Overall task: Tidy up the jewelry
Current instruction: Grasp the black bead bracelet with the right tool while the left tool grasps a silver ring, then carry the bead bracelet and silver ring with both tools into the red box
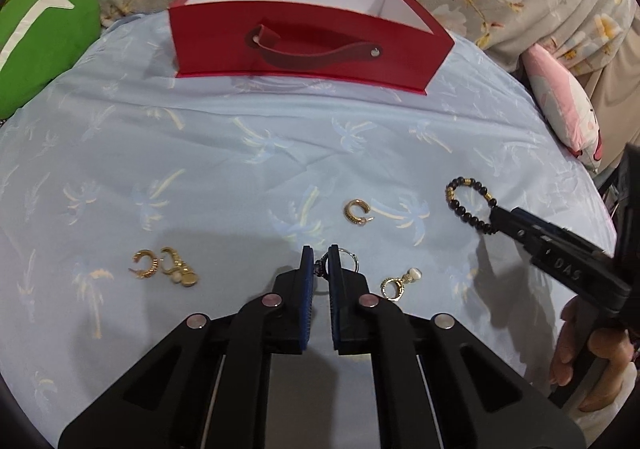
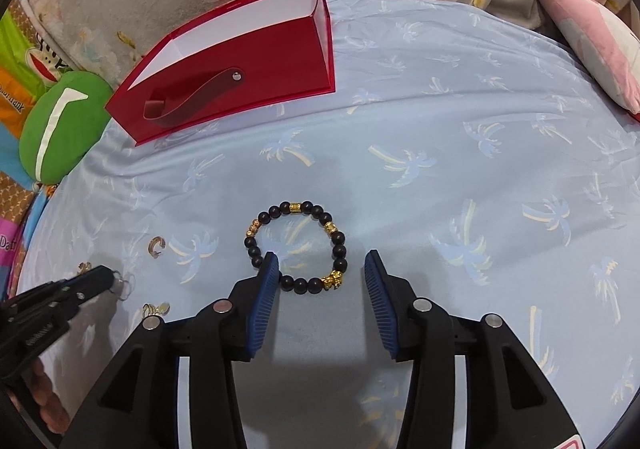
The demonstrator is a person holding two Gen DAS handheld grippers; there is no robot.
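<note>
Across a pale blue palm-print sheet (image 1: 200,153), jewelry scattered w/ a red open-top box (image 1: 304,45) at top center of left-wrist view, strap handle on its near wall.

Left gripper (image 1: 320,255), bottom center of that view: blue pads nearly together, pinching a thin silver ring w/ small dark setting (image 1: 345,257); seems clamped, though hoop mostly hidden behind right pad. Just right of it, a gold pearl-drop earring (image 1: 394,285). Above, mid-frame, a gold C-hoop earring (image 1: 356,213). Lower left, a pair of gold earrings (image 1: 166,263) touching each other.

Right gripper (image 2: 320,263), bottom center of right-wrist view: pads wide apart, holding nothing. Black bead bracelet w/ gold charm (image 2: 296,249) flat on sheet; left pad tip overlaps its lower left arc, right pad well outside the loop. Box at upper left of that view, tilted by lens.

Likely step: lift ring w/ left, grab bracelet w/ right, drop both in box.

Tips, as judgment only:
- Keep left squeeze steady; thin ring prob. slips if tilted.
- Shift right gripper leftward so one pad sits inside loop, one outside, then close on bead strand near charm.
- Avoid pinching sheet fabric w/ beads; soft bedding gives way, so press lightly.
- Release low over box's white interior.
</note>
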